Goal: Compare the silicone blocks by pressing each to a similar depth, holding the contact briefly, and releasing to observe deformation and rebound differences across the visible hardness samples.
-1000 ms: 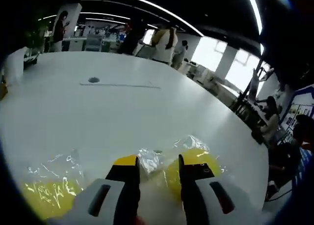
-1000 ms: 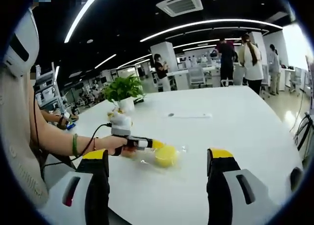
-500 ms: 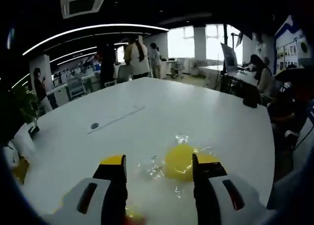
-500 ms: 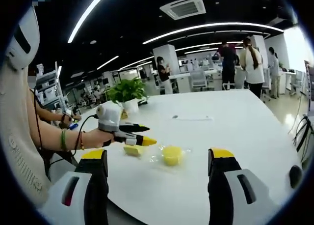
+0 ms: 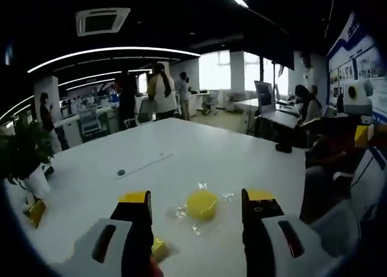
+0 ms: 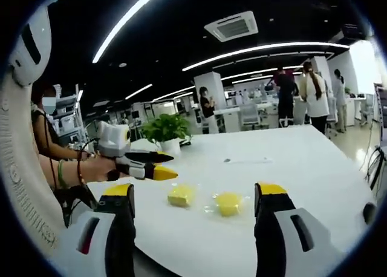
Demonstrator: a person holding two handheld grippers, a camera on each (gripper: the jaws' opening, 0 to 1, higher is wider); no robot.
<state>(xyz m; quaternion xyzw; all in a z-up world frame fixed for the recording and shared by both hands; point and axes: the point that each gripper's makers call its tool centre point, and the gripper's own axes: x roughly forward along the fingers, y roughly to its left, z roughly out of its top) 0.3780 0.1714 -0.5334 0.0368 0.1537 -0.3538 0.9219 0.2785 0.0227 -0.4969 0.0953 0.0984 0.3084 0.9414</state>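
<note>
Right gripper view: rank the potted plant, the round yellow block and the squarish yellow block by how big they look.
1. Potted plant, clearly largest, though it stands farther back.
2. Round yellow block and squarish yellow block look about alike; too close to rank.

Two yellow silicone blocks (image 6: 181,195) (image 6: 228,202) sit near the white table's (image 6: 290,162) front edge, a gap between them. The left claw (image 6: 163,166) hangs above the near corner; a potted plant (image 6: 167,132) stands at the far edge, the middle open.

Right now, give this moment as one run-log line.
left gripper: open, lifted | right gripper: open | round block, square block: on table, untouched
</note>
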